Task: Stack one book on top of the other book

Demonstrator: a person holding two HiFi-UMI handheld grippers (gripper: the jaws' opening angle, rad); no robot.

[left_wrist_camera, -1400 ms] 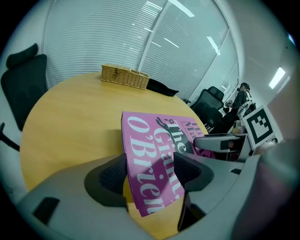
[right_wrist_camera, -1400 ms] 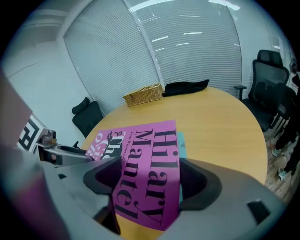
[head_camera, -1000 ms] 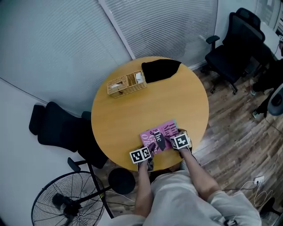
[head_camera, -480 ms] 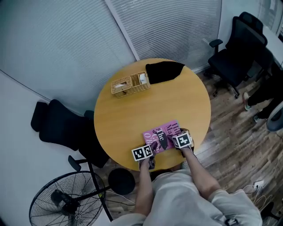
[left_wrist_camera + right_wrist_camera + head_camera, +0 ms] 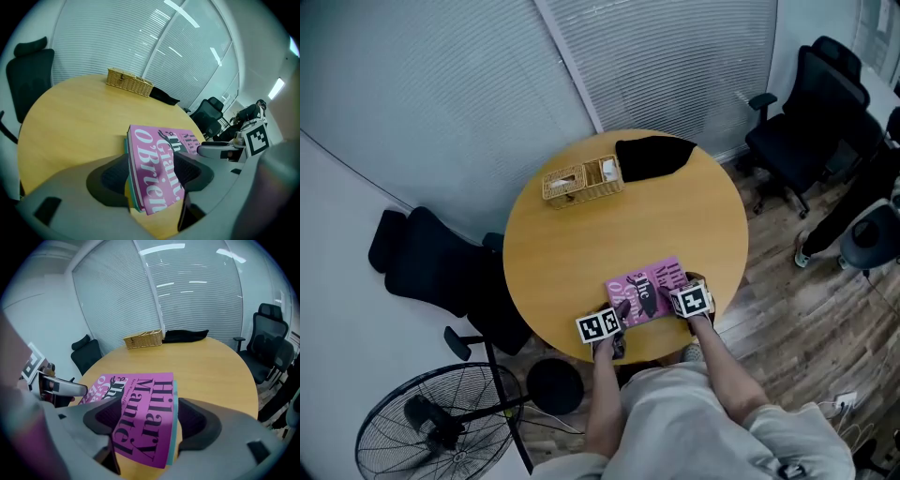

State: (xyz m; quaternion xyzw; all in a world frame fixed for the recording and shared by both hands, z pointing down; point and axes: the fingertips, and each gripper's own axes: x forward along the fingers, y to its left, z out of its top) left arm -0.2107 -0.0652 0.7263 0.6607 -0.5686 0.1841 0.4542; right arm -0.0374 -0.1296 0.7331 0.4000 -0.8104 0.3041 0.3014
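Observation:
A pink book (image 5: 649, 286) lies on top of a teal book (image 5: 126, 143) near the front edge of the round wooden table (image 5: 581, 234). My left gripper (image 5: 619, 311) holds the stack's near left corner. In the left gripper view the pink cover (image 5: 159, 173) runs between both jaws of the gripper (image 5: 150, 177). My right gripper (image 5: 677, 292) holds the near right corner. There the pink book (image 5: 140, 413) and the teal edge (image 5: 175, 427) fill the gap of the gripper (image 5: 146, 420). Each gripper's jaws press on the stack.
A wicker basket (image 5: 581, 180) and a black cloth (image 5: 652, 155) sit at the table's far side. Black office chairs stand at the left (image 5: 427, 272) and the far right (image 5: 811, 103). A floor fan (image 5: 422, 422) is at the lower left.
The head view has drifted slightly. The stacked books and both grippers stay in the same place at the table's near edge.

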